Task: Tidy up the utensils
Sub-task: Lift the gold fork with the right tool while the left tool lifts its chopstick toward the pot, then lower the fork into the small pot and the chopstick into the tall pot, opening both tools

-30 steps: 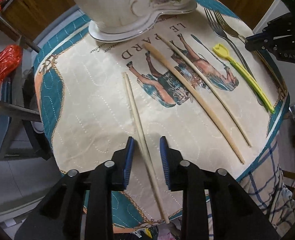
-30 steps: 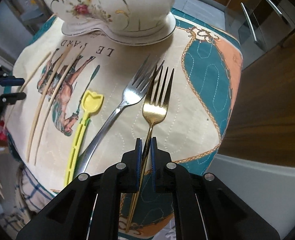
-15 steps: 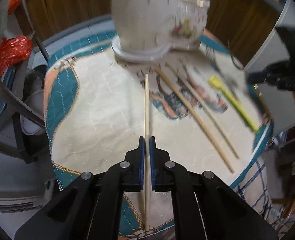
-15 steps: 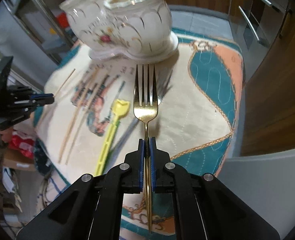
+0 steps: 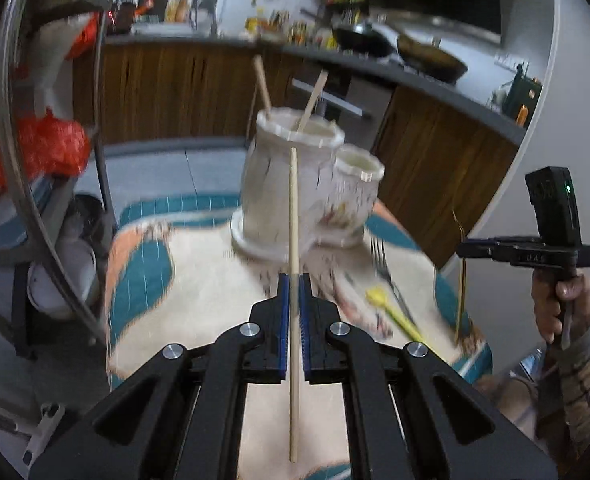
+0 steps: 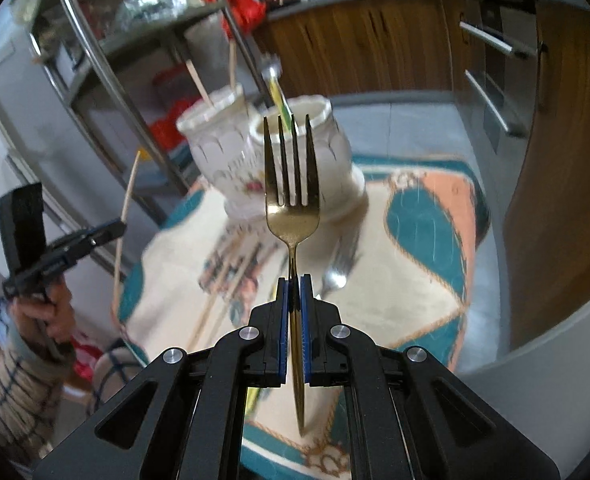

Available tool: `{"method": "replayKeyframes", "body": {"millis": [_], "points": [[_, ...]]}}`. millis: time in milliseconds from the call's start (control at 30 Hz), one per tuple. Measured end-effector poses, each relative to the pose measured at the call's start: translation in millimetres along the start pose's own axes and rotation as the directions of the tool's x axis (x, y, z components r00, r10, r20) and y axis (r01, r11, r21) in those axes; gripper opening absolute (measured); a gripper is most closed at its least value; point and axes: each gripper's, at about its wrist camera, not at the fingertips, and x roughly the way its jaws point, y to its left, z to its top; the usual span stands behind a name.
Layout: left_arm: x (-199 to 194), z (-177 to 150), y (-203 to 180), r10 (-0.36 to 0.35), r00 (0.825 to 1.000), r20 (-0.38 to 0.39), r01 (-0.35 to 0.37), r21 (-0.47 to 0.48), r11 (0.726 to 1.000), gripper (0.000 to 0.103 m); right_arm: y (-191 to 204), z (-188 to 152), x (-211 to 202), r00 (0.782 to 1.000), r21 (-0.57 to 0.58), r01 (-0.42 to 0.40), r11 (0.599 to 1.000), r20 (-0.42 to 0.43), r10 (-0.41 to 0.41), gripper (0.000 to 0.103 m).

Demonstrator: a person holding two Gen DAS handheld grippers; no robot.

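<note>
A: Left gripper (image 5: 291,280) clamps the chopstick (image 5: 293,208) mid-shaft, upright above the bench (image 5: 199,280). Right gripper (image 6: 293,284) pinches the gold fork (image 6: 291,184), tines up.

B: Risks: thin grips could pivot or slip; tips could clip the white holder (image 6: 295,160) rim beyond.

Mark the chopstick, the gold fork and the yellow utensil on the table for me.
chopstick (image 5: 293,208): left wrist view, shaft above the pads.
gold fork (image 6: 293,216): right wrist view, bowl under the tines.
yellow utensil (image 5: 377,297): left wrist view, its head.
</note>
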Motion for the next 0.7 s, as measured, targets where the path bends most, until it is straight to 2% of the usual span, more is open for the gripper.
{"method": "replayKeyframes", "body": {"millis": [100, 200, 367, 433, 567, 700], "points": [[-2.1, 13.1, -8.0, -0.01, 0.995, 0.099, 0.011, -0.008, 1.0, 0.004, 2.2, 8.2, -1.8, 0.998, 0.002, -0.001, 1.0, 0.061, 0.001, 0.007], [-2.7, 27.4, -15.7, -0.022, 0.98, 0.199, 0.024, -0.008, 1.0, 0.004, 5.6, 18.5, 0.2, 0.993, -0.006, 0.016, 1.0, 0.118, -0.015, 0.007], [5.4, 56.6, -34.5, 0.001, 0.939, 0.345, -0.008, 0.02, 1.0, 0.005, 17.6, 47.3, 0.6, 0.975, -0.032, 0.041, 0.999, 0.22, -0.033, 0.007], [9.8, 71.7, -38.4, 0.01, 0.917, 0.4, -0.021, 0.023, 1.0, 0.005, 23.9, 60.7, -2.0, 0.965, -0.046, 0.052, 0.998, 0.261, -0.038, 0.007], [17.7, 97.1, -33.8, 0.024, 0.887, 0.462, -0.023, -0.007, 1.0, 0.005, 37.4, 84.7, -10.5, 0.949, -0.088, 0.076, 0.993, 0.313, -0.045, 0.007], [25.6, 119.6, -23.8, 0.034, 0.864, 0.502, -0.015, -0.042, 0.999, 0.005, 49.1, 107.1, -21.1, 0.927, -0.119, 0.107, 0.987, 0.371, -0.055, 0.007]]}}
